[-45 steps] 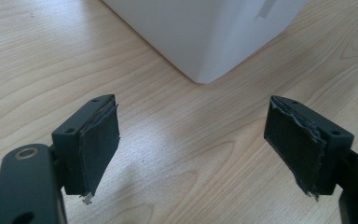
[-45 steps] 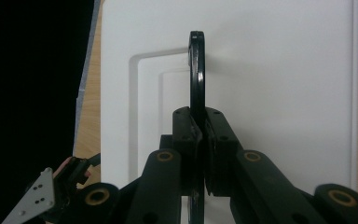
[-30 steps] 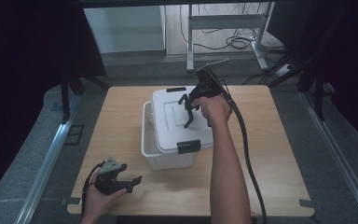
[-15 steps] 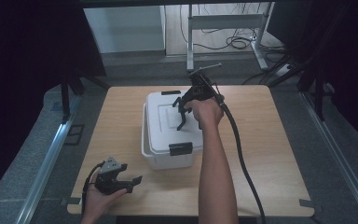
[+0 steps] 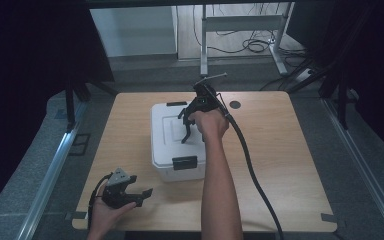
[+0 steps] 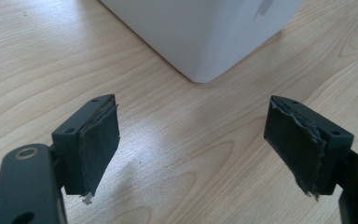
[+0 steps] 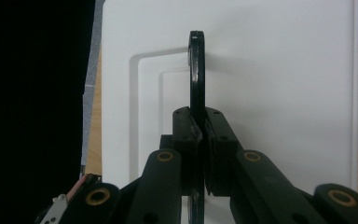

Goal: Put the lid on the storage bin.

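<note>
A light wood-grain surface (image 5: pixel 290 165) with rounded corners stands on grey carpeted floor (image 5: pixel 35 180). Metal rails (image 5: pixel 50 175) run along the floor at left and right. At the far side, a pale wall panel (image 5: pixel 132 31) sits left of a grey metal frame (image 5: pixel 240 25), with black cables (image 5: pixel 252 46) coiled on the lighter floor beneath it. Black curtains (image 5: pixel 25 60) darken both sides.
</note>
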Action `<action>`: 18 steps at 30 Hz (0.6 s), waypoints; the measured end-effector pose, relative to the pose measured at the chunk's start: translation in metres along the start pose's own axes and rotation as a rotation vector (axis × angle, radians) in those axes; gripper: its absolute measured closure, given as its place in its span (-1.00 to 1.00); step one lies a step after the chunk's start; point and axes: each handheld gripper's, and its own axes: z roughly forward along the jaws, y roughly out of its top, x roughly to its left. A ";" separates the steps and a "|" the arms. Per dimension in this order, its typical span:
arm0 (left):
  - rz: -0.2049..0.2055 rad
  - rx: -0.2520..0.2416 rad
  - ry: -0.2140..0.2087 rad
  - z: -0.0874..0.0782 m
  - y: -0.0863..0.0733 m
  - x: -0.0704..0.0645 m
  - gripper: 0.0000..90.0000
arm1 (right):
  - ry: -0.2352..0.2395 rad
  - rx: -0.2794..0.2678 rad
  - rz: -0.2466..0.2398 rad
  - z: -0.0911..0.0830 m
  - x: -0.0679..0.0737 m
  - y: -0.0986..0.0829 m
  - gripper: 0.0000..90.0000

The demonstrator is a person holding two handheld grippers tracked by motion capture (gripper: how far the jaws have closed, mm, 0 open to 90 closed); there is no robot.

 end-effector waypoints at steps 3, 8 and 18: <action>0.001 0.001 -0.001 0.000 0.000 0.000 -0.59 | 0.000 -0.003 0.000 0.003 0.000 0.000 0.90; 0.001 0.002 -0.001 0.001 0.000 0.000 -0.59 | 0.012 -0.007 0.011 0.006 -0.002 0.001 0.90; 0.001 0.005 -0.001 0.002 -0.001 0.001 -0.59 | 0.039 -0.014 0.041 0.016 -0.014 0.001 0.89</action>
